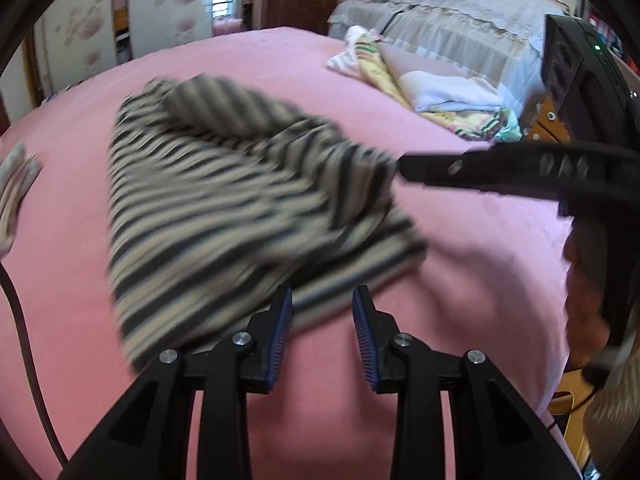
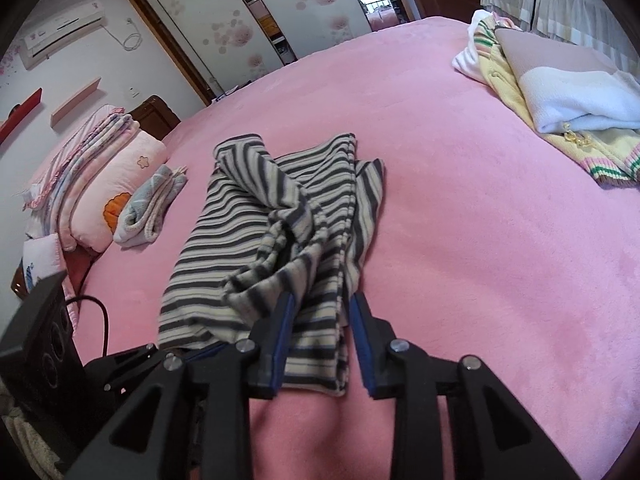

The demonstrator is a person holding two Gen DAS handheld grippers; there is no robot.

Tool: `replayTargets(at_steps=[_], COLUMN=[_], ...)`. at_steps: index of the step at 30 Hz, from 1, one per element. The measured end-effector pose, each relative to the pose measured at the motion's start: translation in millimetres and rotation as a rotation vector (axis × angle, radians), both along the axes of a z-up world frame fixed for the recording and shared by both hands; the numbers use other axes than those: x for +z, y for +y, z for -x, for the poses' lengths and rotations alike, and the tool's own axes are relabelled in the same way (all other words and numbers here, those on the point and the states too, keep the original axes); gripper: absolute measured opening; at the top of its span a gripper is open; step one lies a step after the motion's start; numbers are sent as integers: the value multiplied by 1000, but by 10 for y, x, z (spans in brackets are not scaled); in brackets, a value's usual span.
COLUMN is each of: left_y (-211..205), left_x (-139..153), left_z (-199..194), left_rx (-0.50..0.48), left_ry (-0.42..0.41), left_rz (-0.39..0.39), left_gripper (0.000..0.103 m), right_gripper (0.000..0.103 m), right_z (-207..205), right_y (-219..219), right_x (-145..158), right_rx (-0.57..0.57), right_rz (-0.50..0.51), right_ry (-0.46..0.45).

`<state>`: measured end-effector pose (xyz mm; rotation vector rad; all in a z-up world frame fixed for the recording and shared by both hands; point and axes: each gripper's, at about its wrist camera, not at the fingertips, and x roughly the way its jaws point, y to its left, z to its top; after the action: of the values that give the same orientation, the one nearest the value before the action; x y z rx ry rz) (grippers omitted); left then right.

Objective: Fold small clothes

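A grey-and-cream striped garment lies partly folded and rumpled on the pink bed. My left gripper is open at the garment's near hem, with mostly pink sheet showing between its blue pads. The right gripper reaches in from the right, its tip at the garment's right edge. In the right wrist view the striped garment runs away from me, and my right gripper stands open over its near end. Cloth lies between the pads, which do not press on it.
A pile of folded clothes sits at the far right of the bed. Pink pillows and a small folded blue cloth lie at the left. A black cable crosses the left edge. A covered sofa stands beyond.
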<state>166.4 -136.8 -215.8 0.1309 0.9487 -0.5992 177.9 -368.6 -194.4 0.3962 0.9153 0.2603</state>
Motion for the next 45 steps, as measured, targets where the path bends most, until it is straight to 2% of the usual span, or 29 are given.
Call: replayTargets(at_steps=[4, 8, 11, 16, 17, 18, 22, 24, 26, 29, 32, 34, 35, 36, 37, 38, 39, 42, 45], left_y=[355, 539, 568, 593, 602, 603, 632, 660, 698, 724, 698, 725, 734, 750, 772, 788, 801, 804, 745], left_x=[-19, -49, -96, -128, -138, -145, -159, -148, -134, -120, -171, -137, -109, -61, -17, 37, 107, 307, 439], left_z=[65, 29, -67, -212, -240, -262, -302, -291, -280, -246, -229, -198, -191, -179, -171, -166, -163, -166, -231], left_rx=[79, 130, 163, 227, 241, 251, 277, 291, 301, 306, 290, 282, 279, 276, 276, 278, 276, 276, 256], left_ry=[28, 35, 57, 55, 57, 60, 73, 68, 71, 74, 101, 112, 111, 110, 107, 104, 94, 53, 22], left_rz=[2, 12, 37, 49, 45, 42, 44, 47, 58, 69, 31, 29, 26, 23, 23, 26, 35, 59, 102], left_gripper=[30, 30, 30, 30, 30, 30, 30, 30, 30, 30, 30, 30, 30, 31, 34, 37, 41, 48, 51], right_gripper=[30, 48, 48, 48, 36, 7, 7, 7, 7, 7, 10, 16, 25, 40, 48, 62, 68, 68, 66], right_z=[45, 7, -78, -240, -259, -271, -184, -84, 3, 71, 21, 31, 46, 57, 57, 48, -2, -277, -670], right_y=[144, 355, 455, 467, 460, 449, 338, 234, 186, 206, 286, 365, 399, 442, 460, 457, 448, 352, 271], right_x=[70, 79, 41, -36, -45, -48, -8, 3, -12, -82, -240, -167, -80, 61, 155, 244, 351, 498, 530], right_rx=[33, 57, 69, 30, 25, 27, -8, -26, -38, -60, -47, -24, -18, -16, -16, -12, -7, -11, 13], right_rz=[26, 125, 157, 150, 145, 133, 96, 12, -29, 4, 94, 180, 228, 295, 328, 343, 350, 339, 279], right_ry=[-9, -9, 6, 43, 48, 51, 70, 91, 115, 141, 189, 168, 139, 94, 61, 29, -7, -28, -61])
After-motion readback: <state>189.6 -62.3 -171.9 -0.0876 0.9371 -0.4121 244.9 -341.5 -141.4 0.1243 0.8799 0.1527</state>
